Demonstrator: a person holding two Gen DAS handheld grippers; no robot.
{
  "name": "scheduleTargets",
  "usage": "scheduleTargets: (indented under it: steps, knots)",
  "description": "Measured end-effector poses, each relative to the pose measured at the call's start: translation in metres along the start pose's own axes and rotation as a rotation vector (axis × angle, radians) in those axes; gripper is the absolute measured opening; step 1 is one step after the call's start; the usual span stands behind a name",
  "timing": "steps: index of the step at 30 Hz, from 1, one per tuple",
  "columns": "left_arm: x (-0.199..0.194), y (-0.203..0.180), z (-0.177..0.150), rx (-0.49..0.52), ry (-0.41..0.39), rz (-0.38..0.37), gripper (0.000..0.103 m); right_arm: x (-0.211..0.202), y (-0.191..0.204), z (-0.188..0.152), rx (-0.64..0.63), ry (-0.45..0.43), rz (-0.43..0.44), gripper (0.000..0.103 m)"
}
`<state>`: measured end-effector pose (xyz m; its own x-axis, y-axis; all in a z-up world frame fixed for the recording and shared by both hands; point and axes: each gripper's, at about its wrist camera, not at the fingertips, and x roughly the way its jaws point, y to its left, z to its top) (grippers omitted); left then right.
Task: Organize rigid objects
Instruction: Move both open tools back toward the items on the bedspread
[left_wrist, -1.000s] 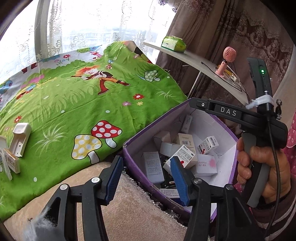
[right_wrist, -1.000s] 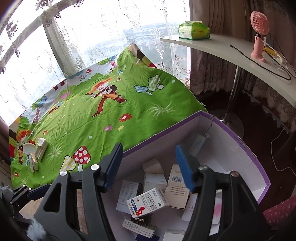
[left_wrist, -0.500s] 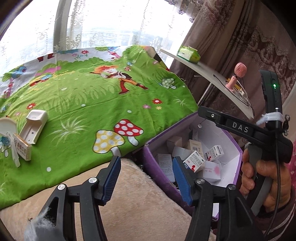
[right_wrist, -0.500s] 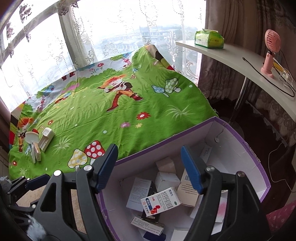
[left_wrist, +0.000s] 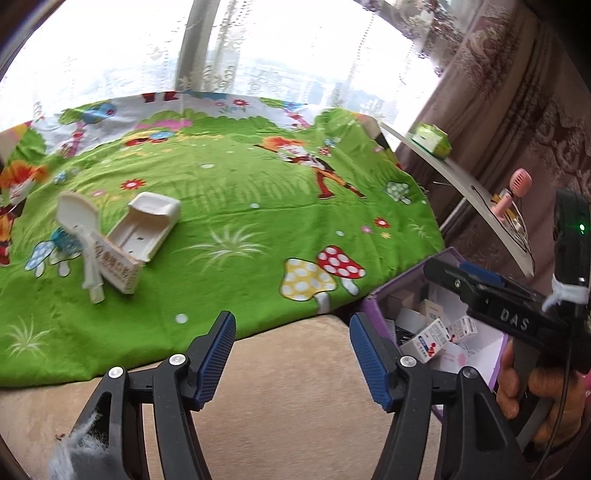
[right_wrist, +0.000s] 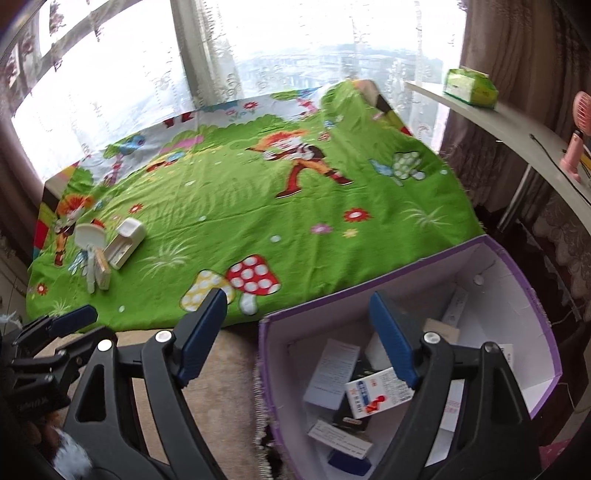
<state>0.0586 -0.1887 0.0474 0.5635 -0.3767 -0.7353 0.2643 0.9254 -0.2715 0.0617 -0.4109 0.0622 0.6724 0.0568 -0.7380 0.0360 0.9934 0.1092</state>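
left gripper (left_wrist: 291, 354): black frame, blue ribbed pads, jaws opening, nothing between them; it hangs over the beige plush surface (left_wrist: 295, 406) at the near edge of the green cartoon-print sheet (left_wrist: 240, 206).

right gripper (right_wrist: 299, 339): same build, jaws opening and standing wide, nothing between them. its right finger is over the open purple cardboard box with white lining (right_wrist: 517, 302); its left finger is over the sheet's edge. a hand (left_wrist: 535, 391) grips its handle, seen in the left view.

box contents: several small cartons lying loose, among them a white carton with blue and red print (right_wrist: 376, 395) and a flat white carton (right_wrist: 332, 373). the box sits just beside the sheet's near right corner.

far left of the sheet: a cream plastic tray-shaped holder (left_wrist: 147, 229), a white plastic round-headed piece with a stem (left_wrist: 83, 236) and a small pale printed carton (left_wrist: 118, 271), clustered and touching, well apart from the box.

background: curved white shelf (right_wrist: 517, 133) with a green tissue pack (right_wrist: 469, 88) and a pink handheld fan (right_wrist: 576, 147).
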Motion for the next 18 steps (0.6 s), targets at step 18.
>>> scheduleTargets:
  steps: [18]
  knots:
    - [-0.03, 0.108, -0.019, -0.235, -0.033, 0.118, 0.069, 0.024, 0.097, -0.021, -0.172, 0.105, 0.145, 0.084]
